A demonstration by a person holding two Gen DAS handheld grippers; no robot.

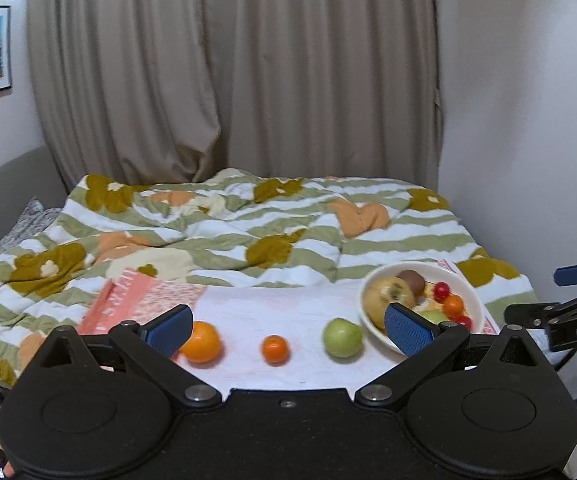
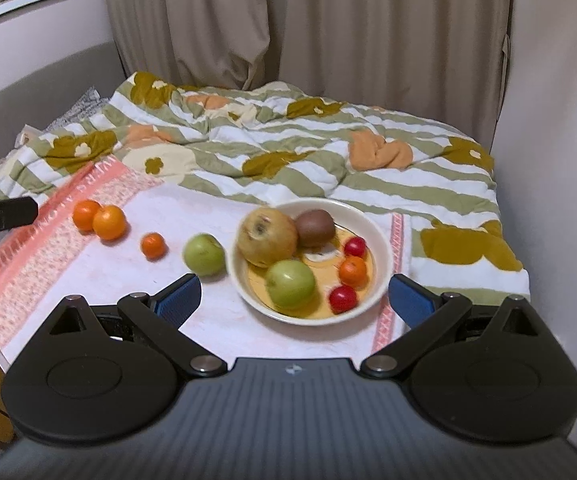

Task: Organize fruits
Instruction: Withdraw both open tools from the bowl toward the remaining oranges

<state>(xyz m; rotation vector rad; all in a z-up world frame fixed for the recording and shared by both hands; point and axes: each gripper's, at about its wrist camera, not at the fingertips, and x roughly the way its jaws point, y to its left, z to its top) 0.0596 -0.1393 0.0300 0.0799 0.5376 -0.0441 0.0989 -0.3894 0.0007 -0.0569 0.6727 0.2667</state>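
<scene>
Here, both grippers gape empty (left (image 1: 288, 330), right (image 2: 294, 298)); loose fruits' (image 2: 154, 245) row runs left from bowl (image 2: 380, 236).

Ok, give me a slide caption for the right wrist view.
Open right claw over a fruit bowl; green apple and oranges wait outside.

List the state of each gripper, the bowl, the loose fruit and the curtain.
Left gripper: open, holding nothing.
Right gripper: open, holding nothing.
Bowl: upright on the cloth, holding six fruits.
Green apple: loose on the cloth, beside the bowl.
Small orange: loose on the cloth.
Two larger oranges: loose, touching each other.
Curtain: drawn shut.
</scene>
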